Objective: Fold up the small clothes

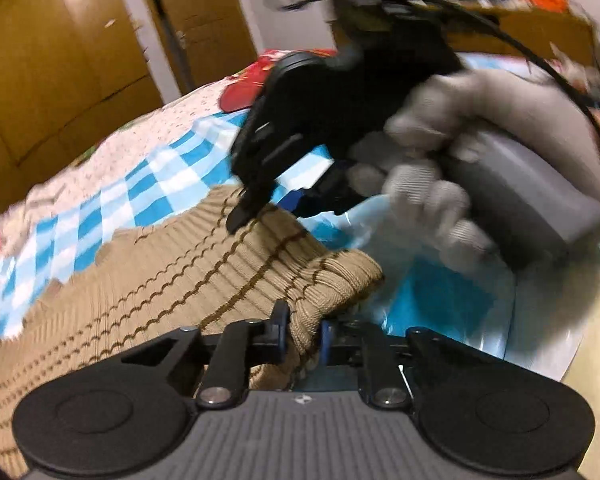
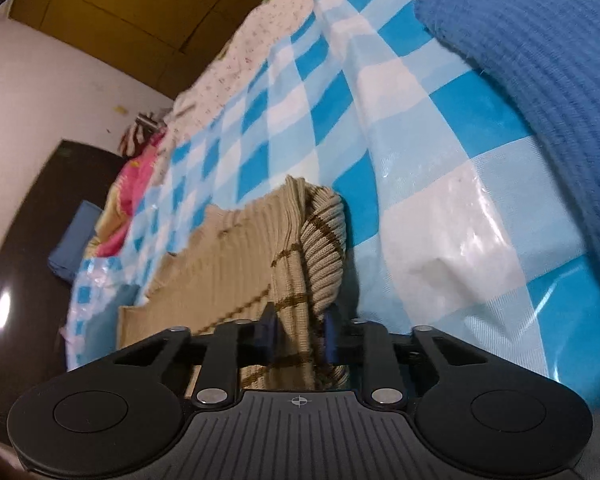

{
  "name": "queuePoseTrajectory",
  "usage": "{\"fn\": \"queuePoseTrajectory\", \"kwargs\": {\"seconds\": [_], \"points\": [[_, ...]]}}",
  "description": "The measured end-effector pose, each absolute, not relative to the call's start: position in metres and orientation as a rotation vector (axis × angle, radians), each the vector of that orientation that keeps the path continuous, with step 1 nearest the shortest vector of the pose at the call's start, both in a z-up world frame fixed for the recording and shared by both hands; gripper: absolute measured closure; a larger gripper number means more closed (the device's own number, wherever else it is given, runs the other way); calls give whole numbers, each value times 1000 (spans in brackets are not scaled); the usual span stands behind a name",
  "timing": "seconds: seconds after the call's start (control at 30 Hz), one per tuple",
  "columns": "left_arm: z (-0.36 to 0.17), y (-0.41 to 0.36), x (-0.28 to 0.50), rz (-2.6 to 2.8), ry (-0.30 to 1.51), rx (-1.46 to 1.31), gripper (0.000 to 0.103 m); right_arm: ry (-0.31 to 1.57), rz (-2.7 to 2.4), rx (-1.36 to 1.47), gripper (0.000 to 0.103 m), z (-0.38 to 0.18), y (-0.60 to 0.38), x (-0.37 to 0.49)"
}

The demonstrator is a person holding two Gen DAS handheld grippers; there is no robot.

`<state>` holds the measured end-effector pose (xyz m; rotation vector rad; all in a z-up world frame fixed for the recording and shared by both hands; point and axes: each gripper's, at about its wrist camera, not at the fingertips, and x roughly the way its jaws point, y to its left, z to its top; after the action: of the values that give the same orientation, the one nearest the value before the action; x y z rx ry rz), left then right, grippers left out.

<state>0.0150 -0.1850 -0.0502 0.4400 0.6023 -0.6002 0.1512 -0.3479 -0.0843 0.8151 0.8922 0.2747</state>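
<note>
Left wrist view: close, angled down over the bed (image 1: 172, 160), facing wooden cupboards (image 1: 60, 72); right wrist view: close, angled down; shared: tan knit garment (image 2: 236, 264), checked sheet (image 2: 380, 128).

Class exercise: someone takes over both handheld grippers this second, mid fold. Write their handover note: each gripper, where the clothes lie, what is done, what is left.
Left gripper: shut on the tan knit garment at a bunched edge.
Right gripper: shut on the same garment, at another edge.
It lies on the blue-checked sheet; one part is already turned over. A blue knit piece waits behind, to the right.
Done: both grips set.
Left: carry the fold over, flatten, release.
</note>
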Motion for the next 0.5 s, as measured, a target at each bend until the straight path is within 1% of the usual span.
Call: {"fn": "queuePoseTrajectory", "kwargs": {"seconds": [0.1,0.23,0.37,0.5], "points": [[-33,-170,21,-600,613,315,79,855,294,853,84,-67,-348,144],[1,-134,21,-593,593,151,79,816,335,810,85,-31,-332,147],[30,-77,27,-546,584,-48,79,790,396,744,85,10,-295,161],[43,-21,31,-456,555,-184,79,811,453,666,85,39,-243,183]]}}
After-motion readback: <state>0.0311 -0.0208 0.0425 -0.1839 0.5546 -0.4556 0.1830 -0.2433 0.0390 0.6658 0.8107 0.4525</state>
